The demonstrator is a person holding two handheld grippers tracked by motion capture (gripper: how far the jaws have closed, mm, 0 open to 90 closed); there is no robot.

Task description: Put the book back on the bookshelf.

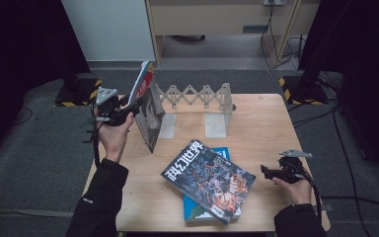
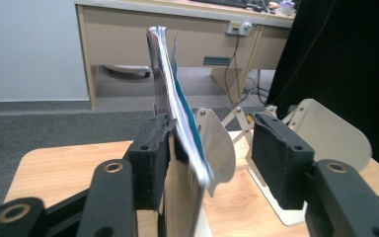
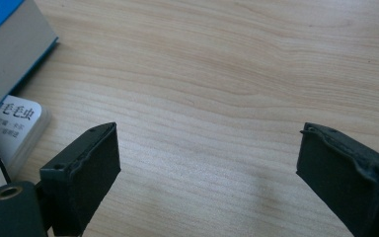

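Two or three magazines (image 1: 148, 111) stand upright against the left bookend of a white expanding book rack (image 1: 197, 95). My left gripper (image 1: 132, 107) is at their near edge, held level. In the left gripper view the magazines' edge (image 2: 170, 94) stands between the jaws of that gripper (image 2: 212, 143), against the left pad (image 2: 153, 158), while the right pad (image 2: 276, 158) is well apart from it, so the gripper is open. My right gripper (image 1: 265, 171) rests low over the table's right side. It (image 3: 207, 158) is open wide, with bare wood between its pads.
A dark-covered magazine (image 1: 208, 180) lies on a blue book (image 1: 222, 154) at the front middle of the wooden table (image 1: 261, 123). The blue book's corner (image 3: 5, 29) lies left of the right gripper. The rack's right bookend (image 1: 216, 123) stands at mid-table. Dark stands flank the table.
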